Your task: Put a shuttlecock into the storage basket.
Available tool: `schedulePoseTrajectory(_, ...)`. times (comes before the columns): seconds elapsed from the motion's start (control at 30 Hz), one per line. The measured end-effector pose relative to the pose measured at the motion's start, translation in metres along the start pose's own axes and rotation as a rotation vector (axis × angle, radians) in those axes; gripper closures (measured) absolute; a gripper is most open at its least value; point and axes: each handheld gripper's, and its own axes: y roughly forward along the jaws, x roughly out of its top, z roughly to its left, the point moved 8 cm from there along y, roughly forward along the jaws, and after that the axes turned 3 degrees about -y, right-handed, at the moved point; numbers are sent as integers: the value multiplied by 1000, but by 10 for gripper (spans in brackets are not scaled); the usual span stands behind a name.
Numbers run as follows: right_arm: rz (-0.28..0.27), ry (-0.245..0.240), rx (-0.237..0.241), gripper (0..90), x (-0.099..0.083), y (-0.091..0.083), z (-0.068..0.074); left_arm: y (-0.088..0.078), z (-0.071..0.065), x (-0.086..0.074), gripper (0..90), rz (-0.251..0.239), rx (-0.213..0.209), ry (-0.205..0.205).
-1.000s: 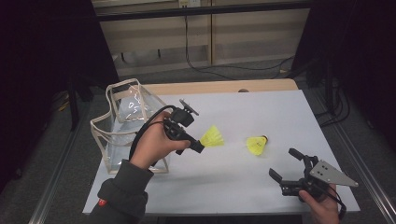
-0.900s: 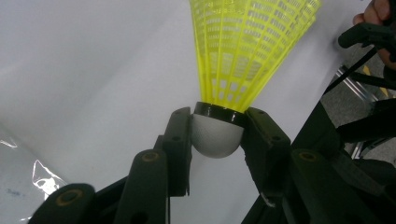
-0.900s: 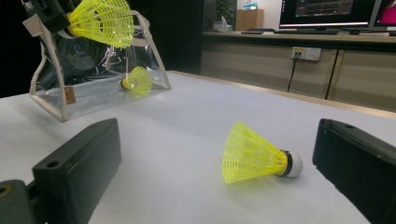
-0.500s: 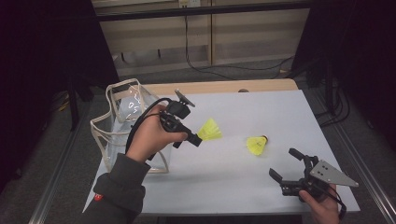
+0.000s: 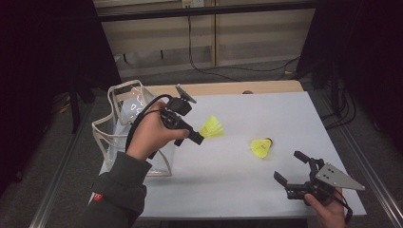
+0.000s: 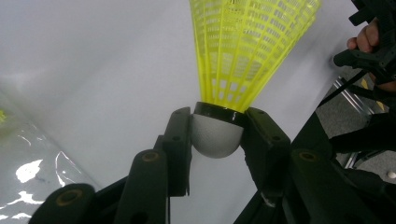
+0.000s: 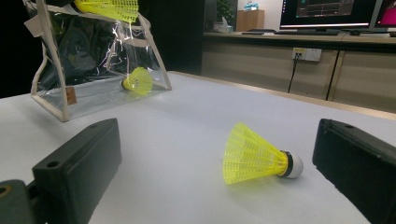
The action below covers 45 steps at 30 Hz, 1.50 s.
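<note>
Above the white table (image 5: 228,175), near the middle of the high view, a yellow shuttlecock (image 5: 212,128) is pinched by its white cork between the jaws of the left gripper (image 5: 198,138), its skirt pointing toward 3 o'clock. At 9 o'clock of it stands a clear bag (image 5: 124,124) with another shuttlecock inside (image 7: 136,80). At 5 o'clock, a second shuttlecock (image 5: 262,147) lies on the table, ahead of the right gripper (image 5: 291,167), whose jaws are spread apart around nothing.
</note>
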Motion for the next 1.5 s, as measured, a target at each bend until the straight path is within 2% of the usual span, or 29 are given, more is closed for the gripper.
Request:
schedulePoseTrajectory(0.3,3,-1,1,10,0,0,0,-5,0,1,636,-2,3,-13)
schedulePoseTrajectory(0.73,3,2,3,10,0,0,1,-22,-1,7,636,-14,4,-35)
schedulePoseTrajectory(1.17,2,1,3,10,0,0,1,-35,4,11,636,-12,11,-65)
schedulePoseTrajectory(1.5,3,1,2,10,0,0,1,-45,9,14,636,-33,17,-85)
